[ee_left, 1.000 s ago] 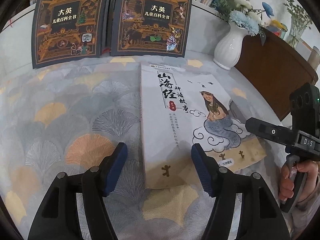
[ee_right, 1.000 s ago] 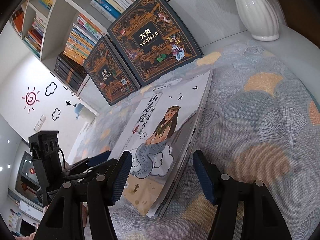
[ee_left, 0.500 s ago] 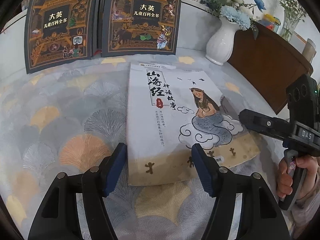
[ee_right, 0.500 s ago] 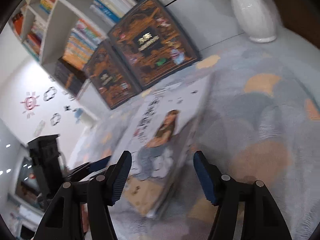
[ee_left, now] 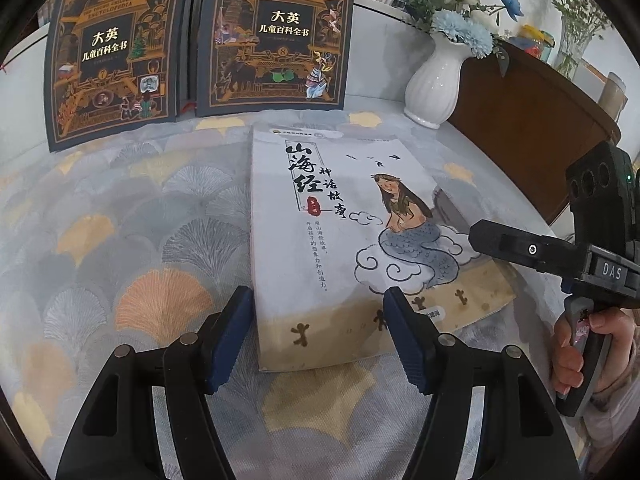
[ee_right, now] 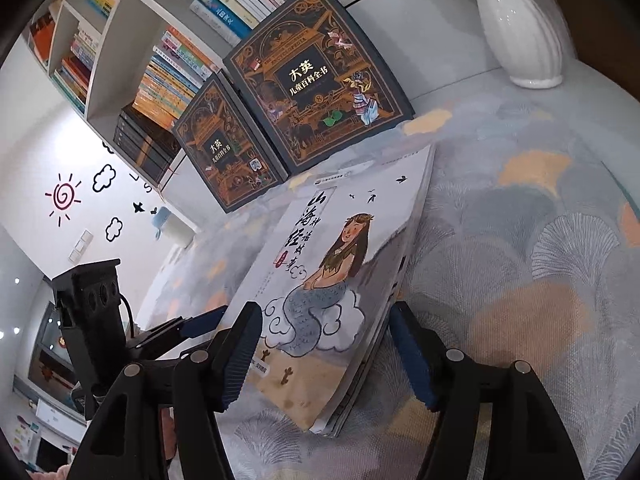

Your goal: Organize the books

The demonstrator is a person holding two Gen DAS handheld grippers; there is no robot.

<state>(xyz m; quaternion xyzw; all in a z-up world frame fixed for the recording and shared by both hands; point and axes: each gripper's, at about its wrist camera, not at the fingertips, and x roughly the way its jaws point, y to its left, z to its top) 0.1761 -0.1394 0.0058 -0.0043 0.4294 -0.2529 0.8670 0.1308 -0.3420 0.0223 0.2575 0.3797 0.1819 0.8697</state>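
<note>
Mermaid-cover book (ee_left: pixel 344 240) lies flat on the patterned tablecloth (ee_left: pixel 120 240), left gripper (ee_left: pixel 318 338) angled down, open astride its near corner, right gripper (ee_right: pixel 326 356) opening around its right edge.

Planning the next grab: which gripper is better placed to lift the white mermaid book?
Probably right: the right gripper already straddles the white mermaid book's raised page edge, its jaws opening.

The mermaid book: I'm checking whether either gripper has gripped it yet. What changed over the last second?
The white mermaid book now reaches further in between the left gripper fingers and the right gripper fingers. The right jaws are opening; neither grips it. It lies flat as before; the two dark encyclopedias and the vase have not moved.
</note>
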